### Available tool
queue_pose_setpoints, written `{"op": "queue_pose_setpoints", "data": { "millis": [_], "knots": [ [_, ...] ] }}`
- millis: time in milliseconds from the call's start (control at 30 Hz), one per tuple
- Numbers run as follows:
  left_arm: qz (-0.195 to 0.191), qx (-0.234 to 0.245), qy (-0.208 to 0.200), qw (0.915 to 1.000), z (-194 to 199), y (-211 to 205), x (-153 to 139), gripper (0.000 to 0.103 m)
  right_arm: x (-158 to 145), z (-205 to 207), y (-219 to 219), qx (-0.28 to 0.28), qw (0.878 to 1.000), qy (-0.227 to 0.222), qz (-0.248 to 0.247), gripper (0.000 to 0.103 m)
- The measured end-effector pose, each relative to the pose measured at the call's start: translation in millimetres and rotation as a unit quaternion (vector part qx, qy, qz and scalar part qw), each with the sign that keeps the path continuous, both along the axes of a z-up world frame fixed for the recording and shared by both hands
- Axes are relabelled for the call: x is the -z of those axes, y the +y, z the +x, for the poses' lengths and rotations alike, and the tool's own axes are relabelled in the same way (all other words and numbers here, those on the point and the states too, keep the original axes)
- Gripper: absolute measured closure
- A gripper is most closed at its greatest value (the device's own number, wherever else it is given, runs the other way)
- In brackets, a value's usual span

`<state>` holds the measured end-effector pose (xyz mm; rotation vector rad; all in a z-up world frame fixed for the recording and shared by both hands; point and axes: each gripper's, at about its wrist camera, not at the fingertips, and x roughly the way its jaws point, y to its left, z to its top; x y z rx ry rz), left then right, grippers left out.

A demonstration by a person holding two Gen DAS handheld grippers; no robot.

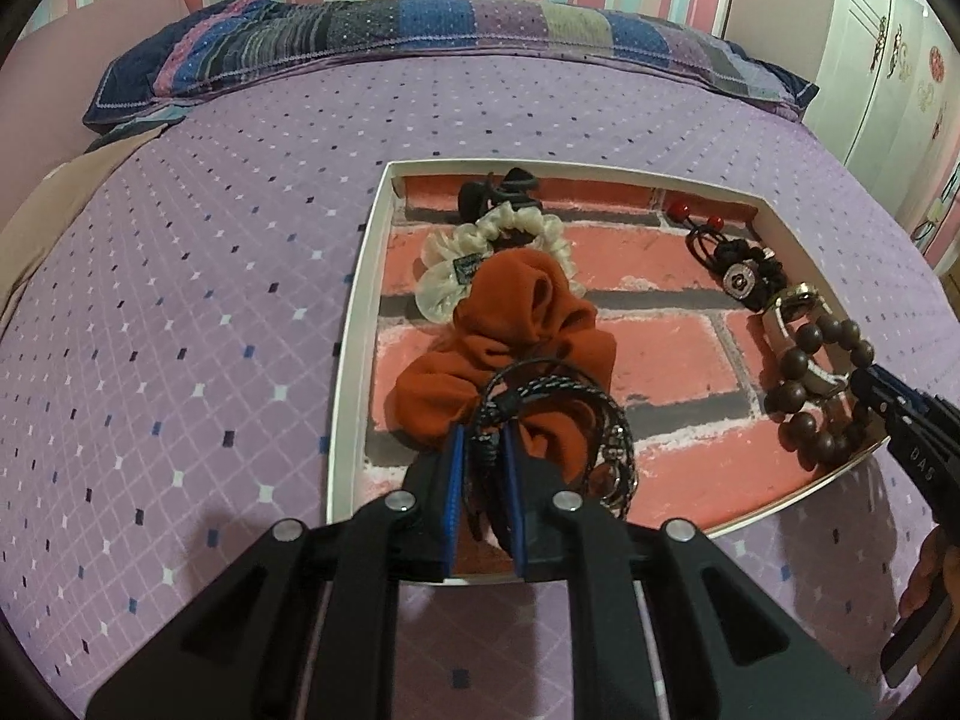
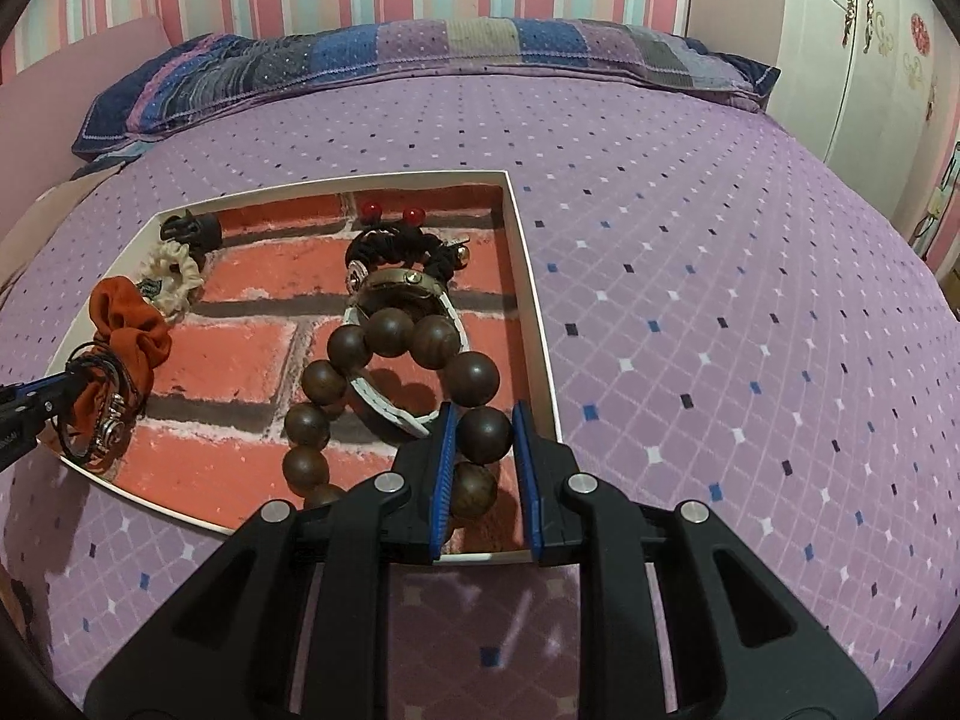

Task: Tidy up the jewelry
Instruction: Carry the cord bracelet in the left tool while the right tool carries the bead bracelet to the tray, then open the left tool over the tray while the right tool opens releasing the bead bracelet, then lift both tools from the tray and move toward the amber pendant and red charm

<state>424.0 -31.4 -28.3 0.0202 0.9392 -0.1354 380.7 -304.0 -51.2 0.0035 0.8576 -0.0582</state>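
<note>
My left gripper is closed on a black cord bracelet, over the tray's near edge. My right gripper straddles one bead of the wooden bead bracelet; I cannot tell whether it is clamped. Beyond both grippers, scrunchies, a hair claw and a watch already lie in the tray. I judge the sorting well advanced; these two pieces remain unsettled.

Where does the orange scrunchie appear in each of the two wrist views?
Left wrist view: the orange scrunchie lies at centre, just beyond the left gripper.
Right wrist view: it lies at the far left, at the tray's left side.
Shared landmark: the cream scrunchie lies just behind it in both.
</note>
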Motion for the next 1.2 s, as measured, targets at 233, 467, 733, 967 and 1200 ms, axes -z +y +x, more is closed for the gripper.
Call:
{"op": "queue_pose_setpoints", "data": {
  "millis": [233,467,733,967,1200],
  "knots": [
    [0.005,-0.002,0.002,1.0000,-2,0,2,0.088,4,1,1,0.001,1.000,0.002,-0.009,0.083],
    [0.010,-0.007,-0.011,0.9999,-14,2,-9,0.047,-7,-6,2,-0.010,1.000,-0.008,-0.001,0.055],
    [-0.022,0.009,-0.018,0.9995,-36,5,-31,0.036,-38,-29,7,-0.014,0.999,-0.050,-0.009,0.013],
    [-0.047,0.022,-0.044,0.9977,-73,21,-67,0.030,-66,-68,4,-0.001,0.996,-0.085,-0.013,0.004],
    [-0.027,0.007,-0.089,0.9957,-126,47,-84,0.015,-74,-114,9,0.003,0.995,-0.098,-0.011,0.004]
  ]
}}
